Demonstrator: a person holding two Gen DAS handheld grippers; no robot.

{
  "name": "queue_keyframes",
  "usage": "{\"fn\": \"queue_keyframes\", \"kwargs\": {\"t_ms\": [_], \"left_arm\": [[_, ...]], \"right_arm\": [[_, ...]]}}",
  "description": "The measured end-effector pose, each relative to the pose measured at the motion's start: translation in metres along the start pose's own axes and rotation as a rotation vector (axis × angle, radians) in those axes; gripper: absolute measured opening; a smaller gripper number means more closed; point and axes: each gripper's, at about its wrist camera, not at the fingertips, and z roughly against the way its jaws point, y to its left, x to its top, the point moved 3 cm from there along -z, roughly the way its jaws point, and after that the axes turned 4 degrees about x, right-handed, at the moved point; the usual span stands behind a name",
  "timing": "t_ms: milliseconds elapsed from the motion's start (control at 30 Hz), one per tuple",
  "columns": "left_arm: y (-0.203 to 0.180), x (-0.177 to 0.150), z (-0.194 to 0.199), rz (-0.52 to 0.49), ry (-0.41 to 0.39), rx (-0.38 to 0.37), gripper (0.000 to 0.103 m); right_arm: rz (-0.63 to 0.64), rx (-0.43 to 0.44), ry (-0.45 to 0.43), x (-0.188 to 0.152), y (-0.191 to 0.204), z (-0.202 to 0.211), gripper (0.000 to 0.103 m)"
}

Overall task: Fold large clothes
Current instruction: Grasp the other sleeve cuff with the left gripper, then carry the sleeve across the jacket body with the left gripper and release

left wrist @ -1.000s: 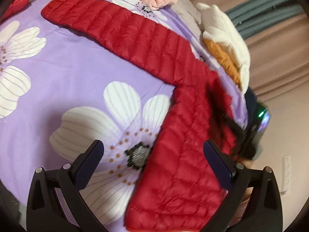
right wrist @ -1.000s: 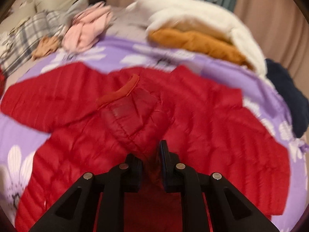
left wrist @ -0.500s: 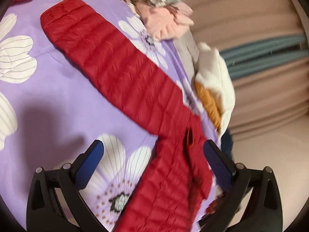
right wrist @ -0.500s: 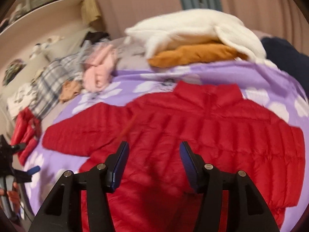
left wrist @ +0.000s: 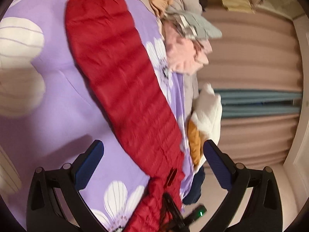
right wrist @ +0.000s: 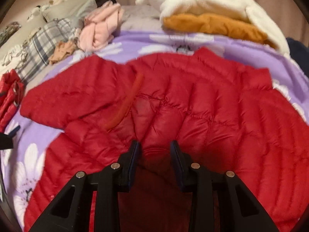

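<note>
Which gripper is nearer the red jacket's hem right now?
Right. The right gripper is down on the red jacket, hem fabric bunched between its jaws, which have just been closing. The left gripper hangs open above the sleeve.

R tool (right wrist: pixel 155 148) narrower on jacket (right wrist: pixel 222 116)

The left gripper (left wrist: pixel 152 152) is held with its jaws spread wide, nothing between the pads. The right gripper (right wrist: pixel 156 148) points steeply downward (jaws just closing, partly apart), a fold of red fabric bulging between them.
</note>
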Motion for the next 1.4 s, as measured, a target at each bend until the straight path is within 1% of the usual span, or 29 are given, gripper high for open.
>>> {"fn": "queue_keyframes", "kwargs": {"t_ms": [100, 167, 200, 267, 367, 467, 500, 567, 600, 633, 667, 700, 733, 800, 833, 867, 900, 933, 967, 1000, 1067, 1100, 1167, 1200, 1267, 1367, 1400], "left_arm": [[0.014, 0.015, -0.002, 0.067, -0.039, -0.029, 0.103], [0.019, 0.021, -0.006, 0.103, -0.053, -0.055, 0.103], [0.019, 0.024, -0.008, 0.116, -0.064, -0.073, 0.102], [0.016, 0.027, -0.010, 0.117, -0.075, -0.083, 0.103], [0.011, 0.031, -0.019, 0.119, -0.078, -0.072, 0.103], [0.009, 0.036, -0.024, 0.119, -0.104, -0.037, 0.100], [0.010, 0.037, -0.024, 0.117, -0.117, -0.009, 0.096], [0.014, 0.039, -0.028, 0.126, -0.123, 0.061, 0.083], [0.017, 0.039, -0.031, 0.130, -0.122, 0.111, 0.067], [0.020, 0.040, -0.033, 0.136, -0.122, 0.129, 0.049], [0.023, 0.041, -0.035, 0.145, -0.115, 0.140, 0.042], [0.030, 0.042, -0.038, 0.159, -0.110, 0.158, 0.025], [0.034, 0.042, -0.038, 0.168, -0.111, 0.171, 0.016], [0.038, 0.042, -0.036, 0.170, -0.117, 0.178, 0.014], [0.036, 0.041, -0.035, 0.153, -0.121, 0.194, 0.014], [0.030, 0.040, -0.035, 0.121, -0.128, 0.224, 0.013], [0.021, 0.036, -0.034, 0.066, -0.135, 0.272, 0.013], [0.013, 0.034, -0.035, 0.040, -0.156, 0.309, 0.009], [0.004, 0.029, -0.035, -0.001, -0.154, 0.330, 0.009], [-0.013, 0.024, -0.036, -0.069, -0.155, 0.349, 0.009], [-0.039, 0.014, -0.035, -0.166, -0.161, 0.356, 0.009], [-0.060, 0.005, -0.034, -0.242, -0.168, 0.367, 0.009], [-0.089, -0.012, -0.033, -0.347, -0.174, 0.369, 0.009], [-0.110, -0.025, -0.031, -0.422, -0.178, 0.362, 0.009], [-0.141, -0.047, -0.031, -0.536, -0.189, 0.355, 0.009], [-0.190, -0.094, -0.033, -0.702, -0.179, 0.308, 0.009], [-0.207, -0.115, -0.036, -0.766, -0.167, 0.286, 0.009]], "right_arm": [[0.035, 0.020, -0.079, -0.001, 0.004, 0.034, 0.036], [0.037, 0.041, -0.110, -0.007, 0.000, 0.052, 0.036], [0.031, 0.050, -0.130, -0.011, 0.000, 0.063, 0.036], [0.009, 0.069, -0.147, -0.019, -0.012, 0.075, 0.036], [-0.043, 0.088, -0.173, -0.033, -0.027, 0.094, 0.036], [-0.098, 0.087, -0.195, -0.043, -0.041, 0.108, 0.036], [-0.113, 0.080, -0.201, -0.047, -0.045, 0.112, 0.036], [-0.142, 0.065, -0.212, -0.058, -0.053, 0.125, 0.036], [-0.156, 0.053, -0.216, -0.062, -0.057, 0.130, 0.036], [-0.174, 0.045, -0.220, -0.065, -0.062, 0.134, 0.036], [-0.188, 0.042, -0.223, -0.070, -0.064, 0.138, 0.036], [-0.217, 0.038, -0.222, -0.075, -0.070, 0.141, 0.037], [-0.238, 0.034, -0.220, -0.079, -0.075, 0.142, 0.036], [-0.273, 0.023, -0.217, -0.088, -0.083, 0.146, 0.037], [-0.286, 0.018, -0.215, -0.091, -0.086, 0.148, 0.037], [-0.304, 0.011, -0.211, -0.095, -0.090, 0.149, 0.037], [-0.320, 0.005, -0.211, -0.099, -0.093, 0.151, 0.037], [-0.331, 0.002, -0.215, -0.102, -0.096, 0.154, 0.037], [-0.344, 0.001, -0.220, -0.105, -0.098, 0.156, 0.037], [-0.364, -0.002, -0.225, -0.108, -0.102, 0.157, 0.037], [-0.396, 0.013, -0.235, -0.112, -0.107, 0.160, 0.037], [-0.404, 0.015, -0.238, -0.113, -0.108, 0.160, 0.037], [-0.416, 0.020, -0.247, -0.116, -0.108, 0.162, 0.037], [-0.417, 0.027, -0.253, -0.117, -0.108, 0.164, 0.037], [-0.417, 0.037, -0.262, -0.120, -0.108, 0.167, 0.037], [-0.419, 0.046, -0.281, -0.124, -0.110, 0.175, 0.037], [-0.425, 0.051, -0.289, -0.127, -0.112, 0.178, 0.037]]}}
